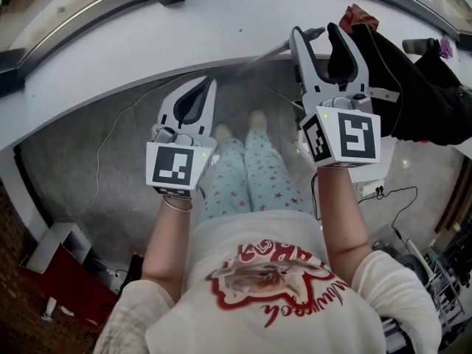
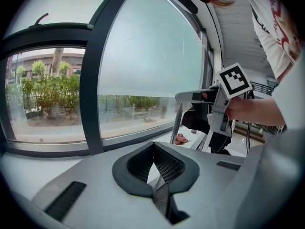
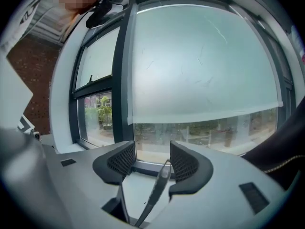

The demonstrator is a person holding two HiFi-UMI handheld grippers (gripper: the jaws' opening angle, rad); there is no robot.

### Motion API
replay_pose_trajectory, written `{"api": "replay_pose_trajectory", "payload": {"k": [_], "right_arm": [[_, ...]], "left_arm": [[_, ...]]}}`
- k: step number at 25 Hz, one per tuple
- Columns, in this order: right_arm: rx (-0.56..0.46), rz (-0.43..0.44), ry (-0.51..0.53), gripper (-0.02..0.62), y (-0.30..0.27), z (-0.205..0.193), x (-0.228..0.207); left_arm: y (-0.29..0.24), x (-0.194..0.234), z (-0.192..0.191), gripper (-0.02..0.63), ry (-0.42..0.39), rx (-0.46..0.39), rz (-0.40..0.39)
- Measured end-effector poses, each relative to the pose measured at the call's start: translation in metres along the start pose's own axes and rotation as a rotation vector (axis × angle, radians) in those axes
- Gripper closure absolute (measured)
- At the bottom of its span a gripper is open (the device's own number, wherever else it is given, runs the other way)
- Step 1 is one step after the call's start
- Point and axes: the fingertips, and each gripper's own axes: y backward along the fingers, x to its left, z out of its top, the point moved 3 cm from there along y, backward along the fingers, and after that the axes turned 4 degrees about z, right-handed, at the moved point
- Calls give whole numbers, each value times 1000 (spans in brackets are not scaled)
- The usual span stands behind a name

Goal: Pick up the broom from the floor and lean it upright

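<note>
Right claw (image 3: 152, 150) spread wide about slim grey broom handle (image 3: 159, 185), tilted, ungripped; left claw (image 2: 153, 149) closed, empty.

My head camera looks steeply down onto my left gripper (image 1: 209, 83) and right gripper (image 1: 315, 32). Each gripper's camera sits close behind its own jaws, facing the window (image 3: 205, 66); the left view also catches the right gripper.

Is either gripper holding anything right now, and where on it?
Nothing is held. The right gripper is open, with the upper end of the broom handle loose between its jaws. The left gripper is shut and empty.
</note>
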Motion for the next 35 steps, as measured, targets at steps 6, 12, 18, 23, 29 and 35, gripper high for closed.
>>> {"api": "replay_pose_trajectory", "payload": {"k": [6, 12, 18, 23, 29, 35], "right_arm": [[-119, -27, 42, 370, 8, 34, 1], [-183, -17, 30, 373, 19, 38, 10], [-91, 18, -11, 486, 30, 2, 30], [-46, 49, -55, 543, 35, -18, 47], [-40, 69, -72, 568, 46, -22, 56], [-33, 50, -75, 571, 73, -25, 65]], "left_arm": [[1, 4, 5, 589, 26, -26, 28], [2, 5, 9, 589, 30, -47, 37], [5, 0, 10, 589, 33, -62, 33], [7, -8, 16, 589, 26, -87, 11], [13, -22, 17, 589, 22, -98, -21], [24, -44, 20, 589, 8, -113, -88]]}}
